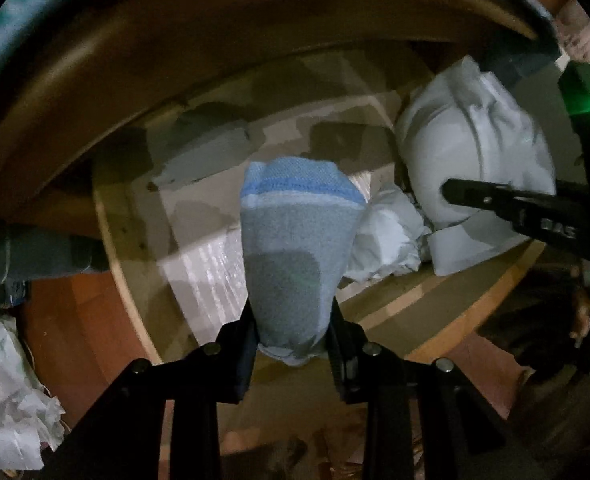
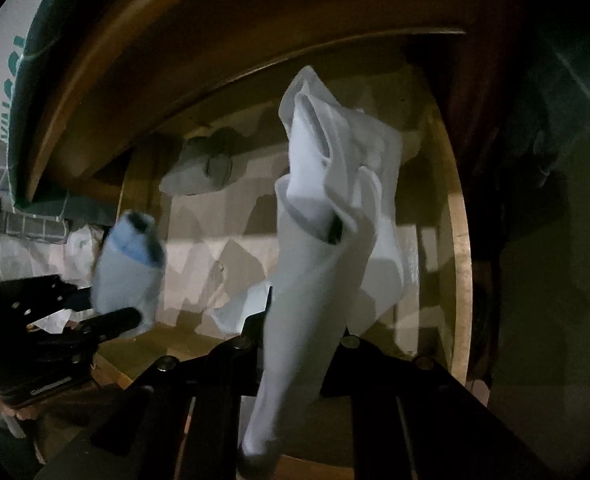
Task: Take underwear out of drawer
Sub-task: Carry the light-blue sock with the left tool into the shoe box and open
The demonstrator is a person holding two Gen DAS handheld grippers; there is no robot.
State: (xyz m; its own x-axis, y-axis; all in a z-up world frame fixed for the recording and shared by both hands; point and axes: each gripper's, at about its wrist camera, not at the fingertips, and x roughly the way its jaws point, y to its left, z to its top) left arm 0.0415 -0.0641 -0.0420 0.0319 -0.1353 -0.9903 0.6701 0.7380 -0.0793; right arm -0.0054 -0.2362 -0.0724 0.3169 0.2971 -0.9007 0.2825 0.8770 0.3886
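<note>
Black jaws of the left gripper (image 1: 293, 338) are pinching the lower end of a grey knitted garment with a light-blue band (image 1: 299, 248), and it is standing up between them above the open wooden drawer (image 1: 125, 236). At the right side of the same view, the right gripper (image 2: 301, 328) is clamping a bigger white cotton garment (image 2: 327, 208); its folds are hanging loose over the drawer's right part. Both pieces are looking lifted clear of the drawer floor, though I cannot tell if the white one is still brushing the crumpled white cloth (image 1: 387, 244) that is lying below it. A folded grey piece (image 2: 203, 172) is also waiting at the back of the drawer. So, I am judging that picking up is done for two pieces; carrying them away and fetching the rest is still remaining.
</note>
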